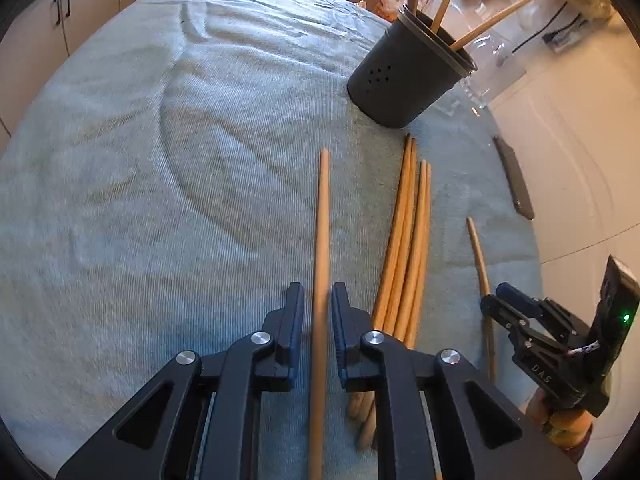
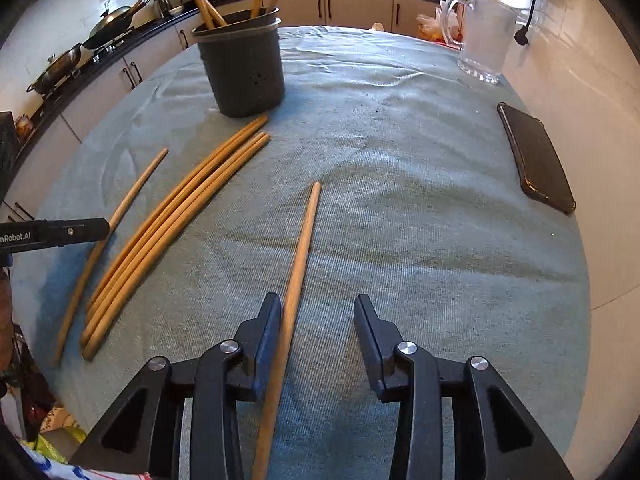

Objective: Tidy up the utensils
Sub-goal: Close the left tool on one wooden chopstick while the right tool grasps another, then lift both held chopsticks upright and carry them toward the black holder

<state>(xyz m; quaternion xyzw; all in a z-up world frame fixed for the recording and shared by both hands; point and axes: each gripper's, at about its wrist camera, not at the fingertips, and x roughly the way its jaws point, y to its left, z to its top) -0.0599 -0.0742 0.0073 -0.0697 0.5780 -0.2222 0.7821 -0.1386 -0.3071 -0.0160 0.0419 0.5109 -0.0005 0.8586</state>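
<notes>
A dark grey utensil holder stands on the blue-grey cloth with several wooden chopsticks in it. A bundle of chopsticks lies in front of it. My left gripper straddles a single chopstick that lies on the cloth, with slim gaps beside the pads, so it is open. My right gripper stands open wider over another chopstick, which lies close against the inner side of its left finger. In the left wrist view the right gripper shows at the right edge.
A dark phone lies near the cloth's right edge. A glass jug stands at the far right by the tiled wall. The cloth covers the table. Kitchen cabinets and a stove with pans run behind.
</notes>
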